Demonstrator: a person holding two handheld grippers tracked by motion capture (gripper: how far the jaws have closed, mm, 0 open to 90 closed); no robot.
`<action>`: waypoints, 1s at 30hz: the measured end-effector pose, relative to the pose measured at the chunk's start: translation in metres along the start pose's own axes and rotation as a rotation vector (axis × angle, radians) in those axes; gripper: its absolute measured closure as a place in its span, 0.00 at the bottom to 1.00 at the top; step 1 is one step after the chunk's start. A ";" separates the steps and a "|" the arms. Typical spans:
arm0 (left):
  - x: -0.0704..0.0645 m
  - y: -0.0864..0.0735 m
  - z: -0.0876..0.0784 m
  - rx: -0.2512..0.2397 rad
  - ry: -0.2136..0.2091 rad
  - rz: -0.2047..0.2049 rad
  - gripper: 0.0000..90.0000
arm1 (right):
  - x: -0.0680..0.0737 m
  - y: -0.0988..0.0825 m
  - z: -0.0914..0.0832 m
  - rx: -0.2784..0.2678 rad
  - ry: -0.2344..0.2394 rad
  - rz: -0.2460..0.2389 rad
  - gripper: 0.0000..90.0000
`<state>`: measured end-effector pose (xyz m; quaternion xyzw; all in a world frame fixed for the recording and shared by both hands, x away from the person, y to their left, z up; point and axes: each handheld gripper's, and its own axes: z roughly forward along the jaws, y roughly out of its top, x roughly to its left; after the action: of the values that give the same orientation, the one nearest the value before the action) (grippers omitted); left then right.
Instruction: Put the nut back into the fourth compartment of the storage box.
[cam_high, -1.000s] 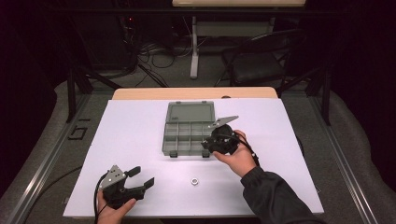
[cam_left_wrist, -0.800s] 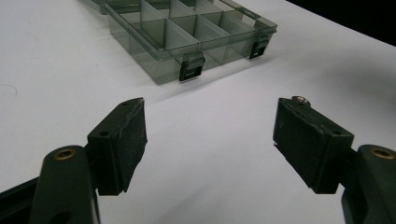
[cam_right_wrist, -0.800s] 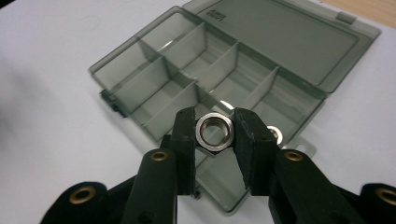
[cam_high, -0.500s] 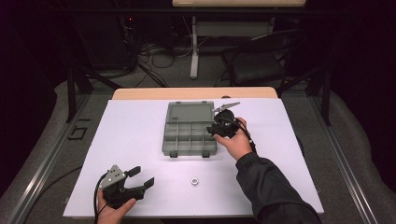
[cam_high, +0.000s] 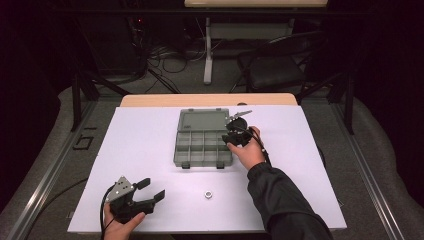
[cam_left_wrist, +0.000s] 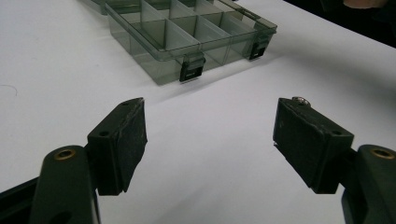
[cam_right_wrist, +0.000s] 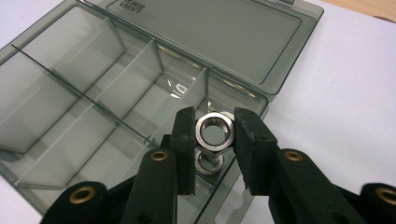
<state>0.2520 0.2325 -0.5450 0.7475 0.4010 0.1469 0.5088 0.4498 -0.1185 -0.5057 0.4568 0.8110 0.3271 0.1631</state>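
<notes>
Jaws of right gripper (cam_right_wrist: 214, 135) clamp nut (cam_right_wrist: 214, 132) | hole faces camera | over organizer box (cam_right_wrist: 70, 84)

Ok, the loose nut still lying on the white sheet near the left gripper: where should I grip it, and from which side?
Grip the nut across two opposite outer flats, coming straight down from above. It appears to lie flat on the table with its hole up, so its low sides are all the pads can catch. The left gripper sits beside it with jaws wide open.

hex nut (cam_right_wrist: 214, 131) | shiny steel | clamped over organizer box (cam_right_wrist: 140, 88) corner compartment (second nut below)
</notes>
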 end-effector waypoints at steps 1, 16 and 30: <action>0.000 0.000 0.000 -0.001 -0.002 0.000 0.29 | 0.000 0.000 0.001 0.001 -0.004 -0.004 0.78; 0.000 0.000 -0.001 0.003 0.002 0.003 0.29 | 0.006 -0.002 -0.003 -0.029 0.011 -0.014 0.53; -0.001 0.000 -0.001 0.002 0.004 0.005 0.29 | 0.035 -0.023 -0.041 -0.083 0.090 -0.121 0.49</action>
<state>0.2510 0.2327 -0.5446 0.7488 0.4003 0.1495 0.5067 0.3938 -0.1128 -0.4904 0.3845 0.8295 0.3702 0.1647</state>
